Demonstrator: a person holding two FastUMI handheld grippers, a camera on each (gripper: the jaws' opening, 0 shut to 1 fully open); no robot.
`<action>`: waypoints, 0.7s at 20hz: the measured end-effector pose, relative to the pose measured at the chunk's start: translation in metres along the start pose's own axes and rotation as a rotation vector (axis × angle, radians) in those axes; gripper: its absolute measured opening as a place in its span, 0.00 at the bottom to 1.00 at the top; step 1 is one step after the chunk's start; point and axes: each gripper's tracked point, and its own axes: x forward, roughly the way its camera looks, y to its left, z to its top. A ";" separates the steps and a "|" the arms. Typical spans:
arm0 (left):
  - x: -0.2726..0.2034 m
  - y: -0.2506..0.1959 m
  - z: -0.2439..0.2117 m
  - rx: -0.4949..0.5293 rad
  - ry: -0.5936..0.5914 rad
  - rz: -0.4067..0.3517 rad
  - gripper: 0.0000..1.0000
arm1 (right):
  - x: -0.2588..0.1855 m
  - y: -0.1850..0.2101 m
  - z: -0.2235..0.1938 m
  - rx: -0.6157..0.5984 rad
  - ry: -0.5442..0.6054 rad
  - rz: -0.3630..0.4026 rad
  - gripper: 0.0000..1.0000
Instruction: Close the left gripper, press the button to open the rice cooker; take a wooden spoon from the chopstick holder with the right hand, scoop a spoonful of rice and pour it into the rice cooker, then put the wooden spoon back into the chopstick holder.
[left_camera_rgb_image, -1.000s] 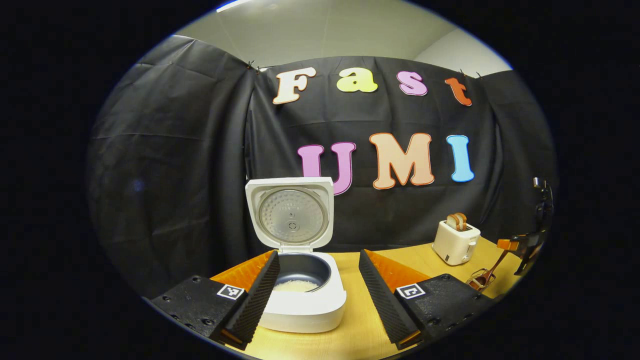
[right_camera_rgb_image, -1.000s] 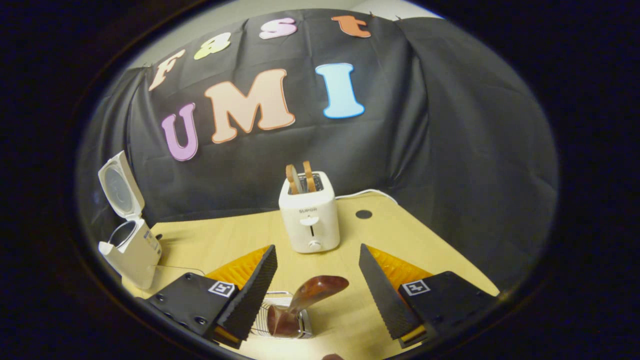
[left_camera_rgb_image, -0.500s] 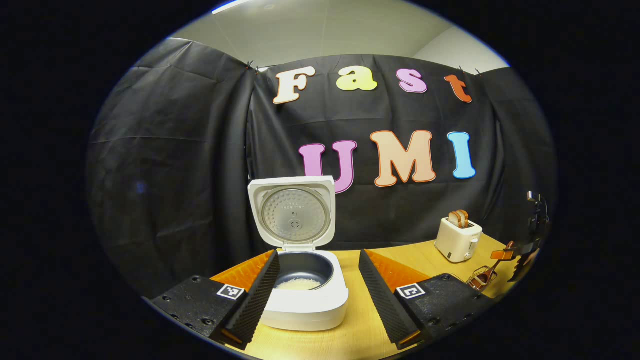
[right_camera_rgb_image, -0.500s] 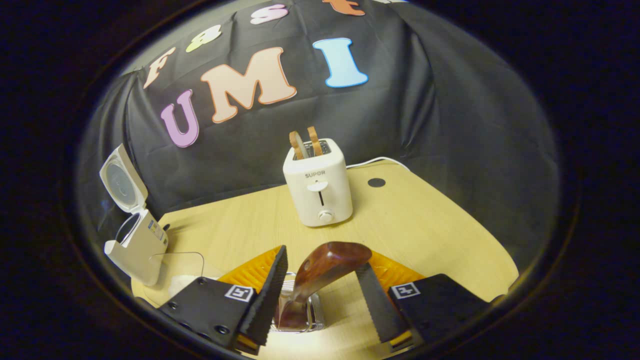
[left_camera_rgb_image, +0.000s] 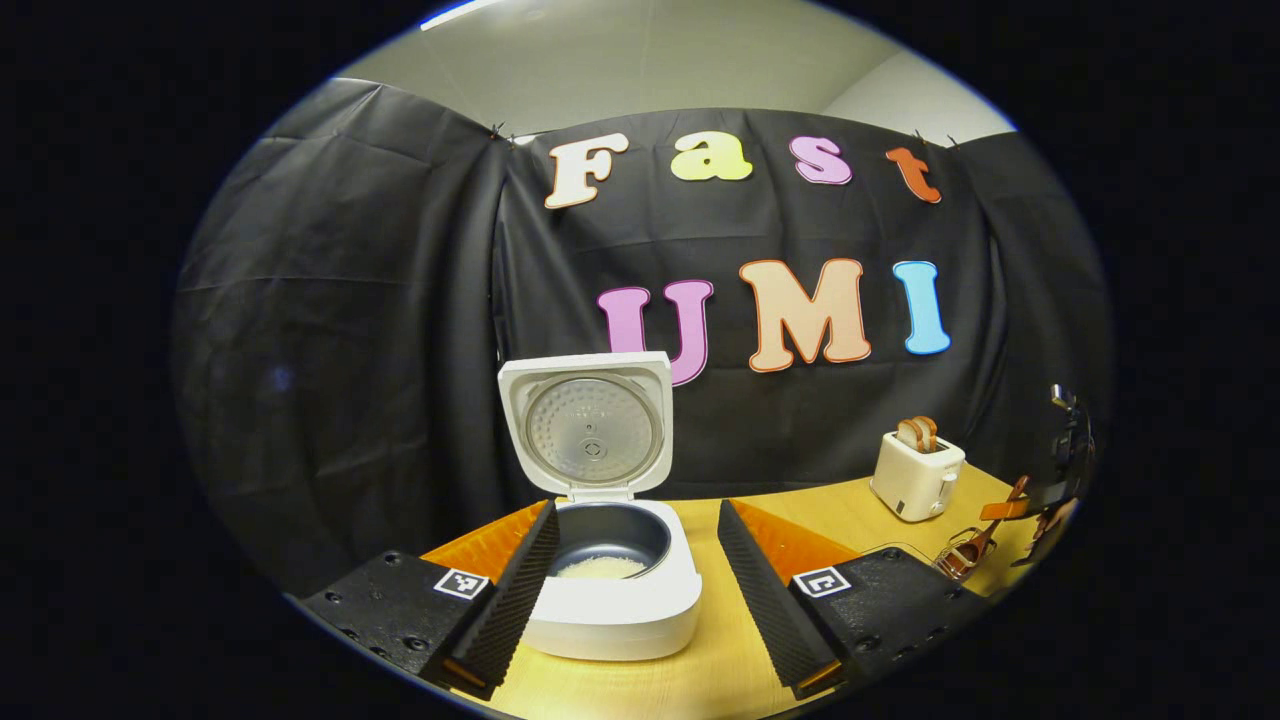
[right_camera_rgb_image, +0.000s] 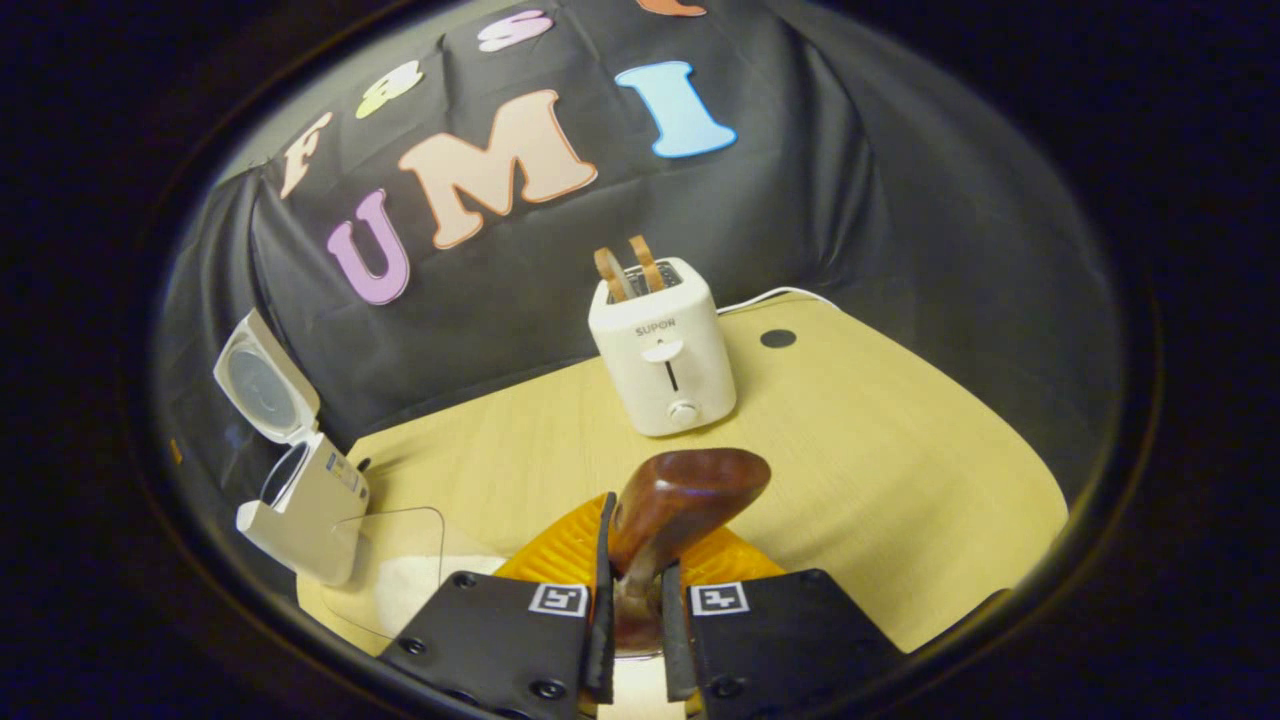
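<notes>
The white rice cooker (left_camera_rgb_image: 612, 610) stands with its lid (left_camera_rgb_image: 588, 428) up, and a little rice lies in its dark pot (left_camera_rgb_image: 605, 566). My left gripper (left_camera_rgb_image: 635, 512) is open, its fingers either side of the cooker and short of it. My right gripper (right_camera_rgb_image: 635, 560) is shut on the brown wooden spoon (right_camera_rgb_image: 690, 492), whose handle sticks up between the fingers. In the left gripper view the right gripper (left_camera_rgb_image: 1045, 498) holds the spoon (left_camera_rgb_image: 985, 535) above the wire chopstick holder (left_camera_rgb_image: 955, 560) at the far right. The spoon's bowl is hidden.
A white toaster (right_camera_rgb_image: 665, 360) with two bread slices stands at the back of the wooden table (right_camera_rgb_image: 900, 450). A clear container of white rice (right_camera_rgb_image: 400, 575) sits beside the rice cooker (right_camera_rgb_image: 305, 500). Black cloth walls close in the back and sides.
My right gripper came down over the spoon handle and its fingers shut on it. The left gripper has stayed open and hardly moved.
</notes>
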 end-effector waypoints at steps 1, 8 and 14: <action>0.000 0.001 0.001 -0.007 -0.002 -0.001 0.94 | -0.004 0.003 0.005 -0.010 -0.011 0.004 0.23; 0.001 0.008 0.002 -0.037 -0.016 -0.019 0.94 | -0.047 0.027 0.060 -0.037 -0.133 0.023 0.24; 0.000 0.015 -0.005 -0.062 -0.010 -0.037 0.94 | -0.077 0.082 0.092 -0.060 -0.197 0.123 0.23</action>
